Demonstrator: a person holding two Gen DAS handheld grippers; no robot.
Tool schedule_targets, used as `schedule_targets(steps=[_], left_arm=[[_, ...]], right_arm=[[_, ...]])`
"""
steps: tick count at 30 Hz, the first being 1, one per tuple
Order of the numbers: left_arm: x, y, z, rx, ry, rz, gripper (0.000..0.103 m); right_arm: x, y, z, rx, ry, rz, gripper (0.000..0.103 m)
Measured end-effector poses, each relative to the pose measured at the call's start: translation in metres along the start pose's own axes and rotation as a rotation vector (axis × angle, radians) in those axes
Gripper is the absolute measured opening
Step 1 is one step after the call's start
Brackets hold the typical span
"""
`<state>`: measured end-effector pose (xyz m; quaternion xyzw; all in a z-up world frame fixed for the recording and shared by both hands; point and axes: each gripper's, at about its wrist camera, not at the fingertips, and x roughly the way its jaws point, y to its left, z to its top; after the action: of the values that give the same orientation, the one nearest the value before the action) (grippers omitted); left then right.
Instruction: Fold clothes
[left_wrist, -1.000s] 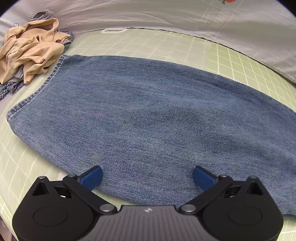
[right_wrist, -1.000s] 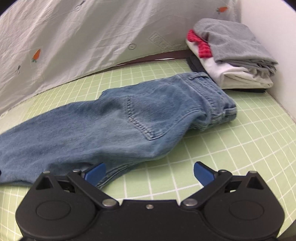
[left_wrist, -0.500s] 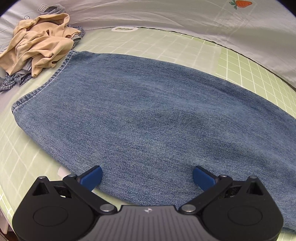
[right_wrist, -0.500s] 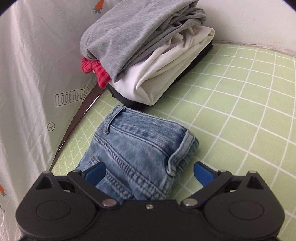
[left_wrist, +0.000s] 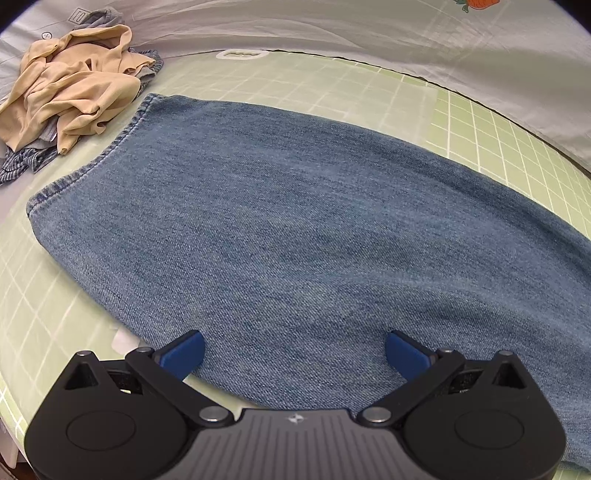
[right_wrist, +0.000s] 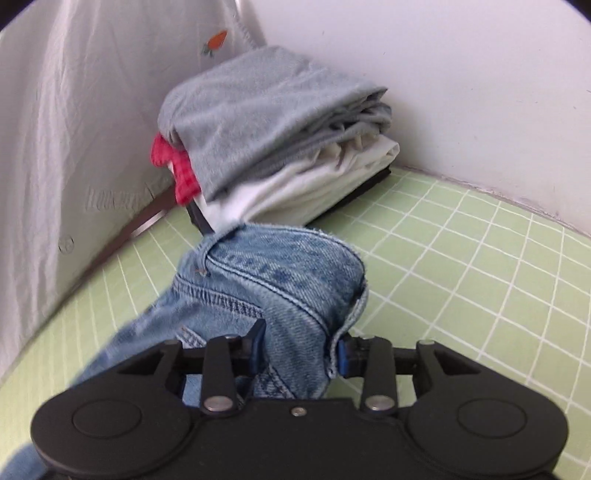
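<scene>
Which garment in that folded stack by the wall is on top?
The grey garment tops the stack; the red one and the white one lie beneath it.

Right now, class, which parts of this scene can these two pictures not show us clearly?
- Right wrist view: the right tool covers the jeans where it grips them.
- Right wrist view: the grey top hides the folded pile beneath.
- Left wrist view: the beige garment covers the clothes under it.

Both wrist cams low, jeans (left_wrist: 295, 221) shared.
</scene>
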<state>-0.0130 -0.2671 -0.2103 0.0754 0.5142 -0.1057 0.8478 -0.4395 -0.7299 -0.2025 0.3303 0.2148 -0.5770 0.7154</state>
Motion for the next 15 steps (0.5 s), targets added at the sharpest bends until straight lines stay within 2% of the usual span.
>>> schedule_targets(steps=[1,3,4,6,8,10,11,13,15], left_arm=[[0.0,0.0,0.0,0.001,-0.002,-0.001,0.103],[0.0,0.0,0.0,0.001,-0.002,-0.001,0.103],[0.0,0.001,0.0,0.0,-0.003,0.0,0.103],[0.0,0.001,-0.001,-0.003,-0.009,0.001,0.103],[-0.001,0.001,-0.002,-0.004,-0.015,0.002,0.103],[-0.001,0.001,-0.003,-0.004,-0.024,0.003,0.103],[-0.001,0.001,-0.004,-0.004,-0.028,0.003,0.103],[-0.002,0.001,-0.005,-0.004,-0.035,0.003,0.103],[-0.002,0.002,-0.005,-0.003,-0.037,0.002,0.103]], right_arm=[[0.002,-0.001,-0.001,-0.012,0.01,-0.014,0.043],[0.005,0.0,-0.002,-0.044,0.022,-0.047,0.058],[0.002,0.005,-0.001,-0.085,0.005,-0.079,0.063],[-0.006,0.019,-0.001,-0.171,-0.048,-0.146,0.082],[-0.014,0.036,-0.005,-0.267,-0.1,-0.187,0.086],[-0.022,0.058,-0.013,-0.377,-0.145,-0.191,0.092],[-0.025,0.07,-0.017,-0.43,-0.164,-0.181,0.098],[-0.03,0.092,-0.029,-0.518,-0.174,-0.109,0.099],[-0.021,0.113,-0.043,-0.563,-0.119,-0.03,0.1]])
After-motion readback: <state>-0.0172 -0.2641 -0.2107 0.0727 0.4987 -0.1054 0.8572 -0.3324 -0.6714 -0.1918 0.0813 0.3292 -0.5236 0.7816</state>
